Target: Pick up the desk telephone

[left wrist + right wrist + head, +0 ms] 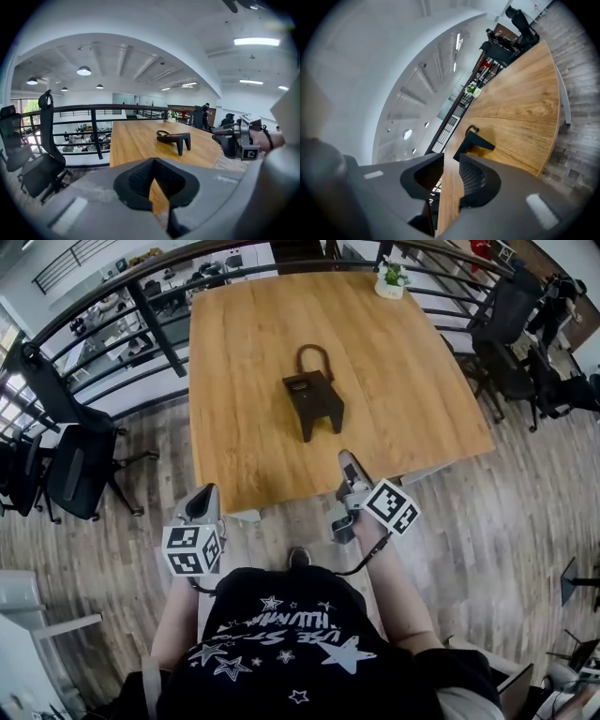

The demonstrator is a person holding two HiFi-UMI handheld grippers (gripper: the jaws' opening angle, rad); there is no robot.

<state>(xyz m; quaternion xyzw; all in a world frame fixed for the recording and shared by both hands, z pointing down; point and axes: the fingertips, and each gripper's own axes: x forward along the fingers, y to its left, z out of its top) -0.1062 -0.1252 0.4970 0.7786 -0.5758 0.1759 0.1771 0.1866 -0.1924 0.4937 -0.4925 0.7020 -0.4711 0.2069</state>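
Note:
The black desk telephone (313, 399) sits near the middle of the wooden table (244, 324), with a looped cord at its far end. It also shows in the left gripper view (176, 137) and in the right gripper view (474, 141). My left gripper (205, 493) hovers off the table's near left corner; its fingertips (152, 161) meet and hold nothing. My right gripper (348, 461) is at the table's near edge, rolled sideways, its jaws (451, 158) a narrow gap apart and empty. Both grippers are well short of the telephone.
A small potted plant (391, 279) stands at the table's far right corner. A black railing (150, 315) runs behind and to the left. Black office chairs stand at the left (70, 470) and right (506, 329). The floor is wood planks.

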